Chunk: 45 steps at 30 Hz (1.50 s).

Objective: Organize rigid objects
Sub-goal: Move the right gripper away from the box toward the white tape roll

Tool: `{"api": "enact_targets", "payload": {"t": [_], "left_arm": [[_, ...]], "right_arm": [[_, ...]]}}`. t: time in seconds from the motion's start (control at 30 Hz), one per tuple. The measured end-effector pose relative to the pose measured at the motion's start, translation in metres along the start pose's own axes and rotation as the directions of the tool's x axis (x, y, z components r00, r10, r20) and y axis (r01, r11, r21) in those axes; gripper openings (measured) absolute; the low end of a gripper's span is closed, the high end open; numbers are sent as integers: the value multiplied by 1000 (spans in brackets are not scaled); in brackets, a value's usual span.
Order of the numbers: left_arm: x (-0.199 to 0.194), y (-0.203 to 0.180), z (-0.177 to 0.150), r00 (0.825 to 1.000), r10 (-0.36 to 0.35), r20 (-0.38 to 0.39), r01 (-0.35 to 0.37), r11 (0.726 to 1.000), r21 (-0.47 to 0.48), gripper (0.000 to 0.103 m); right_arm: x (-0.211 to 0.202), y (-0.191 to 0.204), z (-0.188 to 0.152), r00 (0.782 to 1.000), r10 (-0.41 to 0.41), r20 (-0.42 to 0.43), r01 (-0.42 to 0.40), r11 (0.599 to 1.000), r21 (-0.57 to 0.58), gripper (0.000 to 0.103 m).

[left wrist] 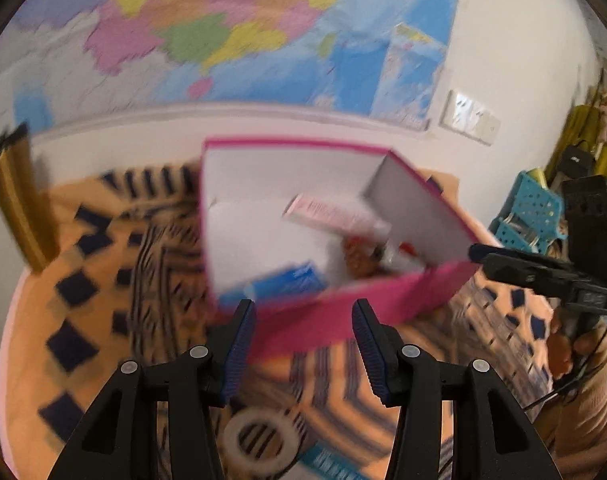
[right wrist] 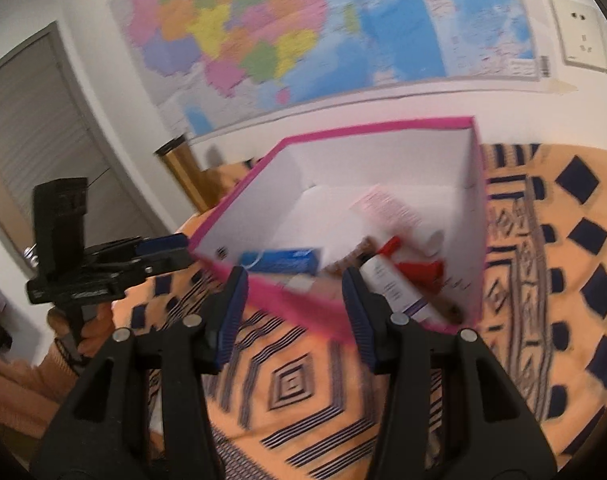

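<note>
Pink box point(left wrist: 343, 312) sits on the orange patterned cloth point(right wrist: 303, 400), w/ blue carton point(right wrist: 279, 261) & bottles inside. Left hand-held gripper point(left wrist: 303, 344) & right hand-held gripper point(right wrist: 293, 308): both part-open, holding nothing. Tape roll point(left wrist: 259, 444) lies loose nearby; prob. next pick: approach slow, square jaws over rim.

Black gripper point(left wrist: 303, 336) frames, blue ribbed pads, seemingly orange sleeve point(right wrist: 19, 392).

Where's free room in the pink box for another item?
Pink box: the white floor by the far and left walls is bare. Crowded at the near right corner: white bottle, red piece, pink carton. Blue carton lines the near wall.
</note>
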State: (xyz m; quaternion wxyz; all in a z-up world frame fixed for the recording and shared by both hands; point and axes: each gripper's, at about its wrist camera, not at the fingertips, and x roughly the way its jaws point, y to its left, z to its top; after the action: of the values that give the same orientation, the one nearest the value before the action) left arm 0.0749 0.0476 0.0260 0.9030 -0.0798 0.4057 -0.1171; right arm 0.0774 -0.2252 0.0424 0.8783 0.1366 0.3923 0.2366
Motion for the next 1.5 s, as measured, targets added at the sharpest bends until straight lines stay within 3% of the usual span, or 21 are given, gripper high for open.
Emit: {"api": "enact_targets", "payload": {"t": [0.3,0.6,0.8,0.93,1.07,1.17,1.5], "left_arm": [[9,35,-65,989,42,-140,-58,992,-108,51],[12,43,-91,983,-17,-185,-14,986,-168,51],[12,47,-96,981,-55,-188,18,981,-191,49],[12,47,-97,981,-66,-184,31,983,-183,49],[12,48,-96,981,-74,-181,41,983,-181,49],[12,48,-96,981,-78,-179,47,984,-173,49],[11,43,-94,982,-71,-173,47,989,-138,46]], "right_arm": [[43,32,-36,985,100,-141,-103,995,-11,51],[86,63,-52,956,135,-261,-154,987,-52,51],[122,79,-51,937,115,-329,-155,983,-101,50],[149,83,-51,919,92,-383,-148,982,-119,36],[173,86,-53,903,70,-424,-137,982,-130,34],[185,89,-56,895,45,-443,-123,981,-149,27],[186,97,-60,909,-21,-416,-75,974,-214,19]]}}
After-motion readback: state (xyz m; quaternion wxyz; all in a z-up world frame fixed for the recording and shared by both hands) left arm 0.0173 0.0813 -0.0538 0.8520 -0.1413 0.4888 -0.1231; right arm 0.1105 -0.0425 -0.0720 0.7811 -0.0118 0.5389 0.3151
